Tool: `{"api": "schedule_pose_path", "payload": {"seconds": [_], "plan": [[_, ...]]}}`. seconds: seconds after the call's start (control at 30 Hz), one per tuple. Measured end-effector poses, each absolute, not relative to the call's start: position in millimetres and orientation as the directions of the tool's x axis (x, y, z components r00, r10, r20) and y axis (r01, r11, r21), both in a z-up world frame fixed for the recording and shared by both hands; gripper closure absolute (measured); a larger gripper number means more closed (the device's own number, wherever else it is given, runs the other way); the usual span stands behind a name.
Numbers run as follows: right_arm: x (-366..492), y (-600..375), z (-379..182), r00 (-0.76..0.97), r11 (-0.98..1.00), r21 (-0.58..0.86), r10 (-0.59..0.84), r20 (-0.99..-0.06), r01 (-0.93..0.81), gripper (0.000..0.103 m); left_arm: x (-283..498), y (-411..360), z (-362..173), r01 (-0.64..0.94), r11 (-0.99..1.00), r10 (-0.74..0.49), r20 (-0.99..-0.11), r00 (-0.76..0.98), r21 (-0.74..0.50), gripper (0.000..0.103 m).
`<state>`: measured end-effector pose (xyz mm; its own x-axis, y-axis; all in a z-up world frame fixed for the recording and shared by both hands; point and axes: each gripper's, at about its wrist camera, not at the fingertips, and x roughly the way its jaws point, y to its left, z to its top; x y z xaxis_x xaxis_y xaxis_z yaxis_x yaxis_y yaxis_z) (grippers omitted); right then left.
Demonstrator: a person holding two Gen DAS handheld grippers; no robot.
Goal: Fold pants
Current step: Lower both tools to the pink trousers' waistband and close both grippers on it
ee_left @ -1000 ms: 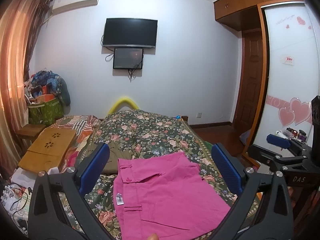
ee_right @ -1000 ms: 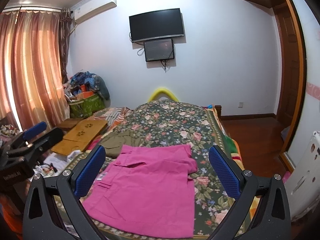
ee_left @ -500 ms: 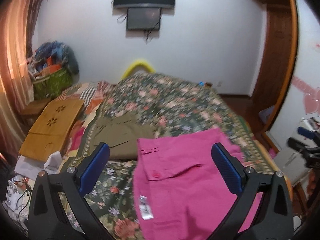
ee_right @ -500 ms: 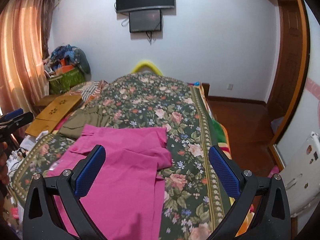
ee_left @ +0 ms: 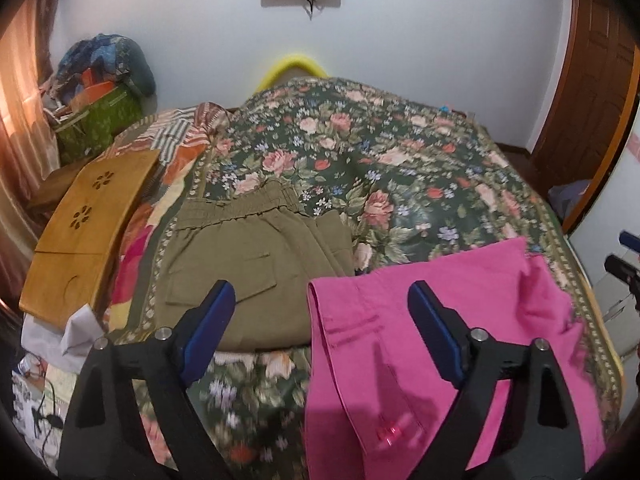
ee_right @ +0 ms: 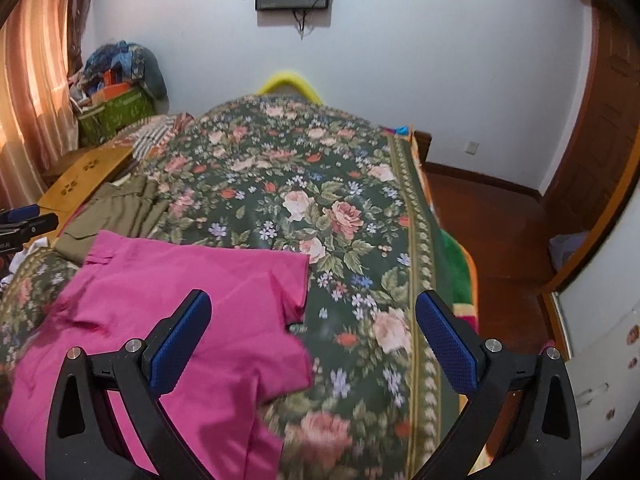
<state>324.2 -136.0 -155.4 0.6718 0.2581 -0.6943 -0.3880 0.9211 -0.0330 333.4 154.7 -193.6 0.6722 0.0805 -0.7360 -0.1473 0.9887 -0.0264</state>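
Pink pants [ee_left: 460, 320] lie spread on the floral bedspread [ee_left: 360, 152], waistband to the left in the left wrist view. They also show in the right wrist view [ee_right: 180, 312], with the leg ends near the middle of the bed. My left gripper [ee_left: 320, 316] is open and empty above the waistband edge of the pink pants. My right gripper [ee_right: 314, 328] is open and empty above the leg ends. Folded olive pants [ee_left: 248, 252] lie beside the pink pants, at the bed's left side.
A wooden lap tray [ee_left: 88, 220] lies at the bed's left edge. A green bag with piled clothes [ee_left: 100, 120] stands by the curtain. Wood floor [ee_right: 492, 232] and a door [ee_right: 600, 128] are to the right of the bed.
Both grippers have tilted down and moved closer to the bed. The pink pants now fill more of both views. Both grippers have stayed open.
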Motion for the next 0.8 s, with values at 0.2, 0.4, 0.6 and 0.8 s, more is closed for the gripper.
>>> {"api": "schedule_pose_path", "payload": {"seconds": [0.2,0.4,0.6,0.8], "plan": [[374,-126,-182,0.619,0.907,-0.017,0.273,-0.736,-0.420,0.009,369,164,-229,-0.146,0.989,0.085,-0.784,0.615,-0.007,0.032],[421,-118,-218,0.498,0.885,0.074,0.326,-0.804,-0.460,0.024,388,175,-258,-0.120,0.991,0.023,-0.827,0.561,-0.054,0.038],[441,-104,-249,0.379,0.849,0.117,0.348,-0.858,-0.516,0.053,395,175,-273,-0.115,0.992,0.014,-0.843,0.538,-0.057,0.051],[439,-104,-252,0.370,0.836,0.156,0.390,-0.843,-0.526,0.078,396,171,-275,-0.097,0.992,-0.019,-0.848,0.529,-0.083,0.078]]}}
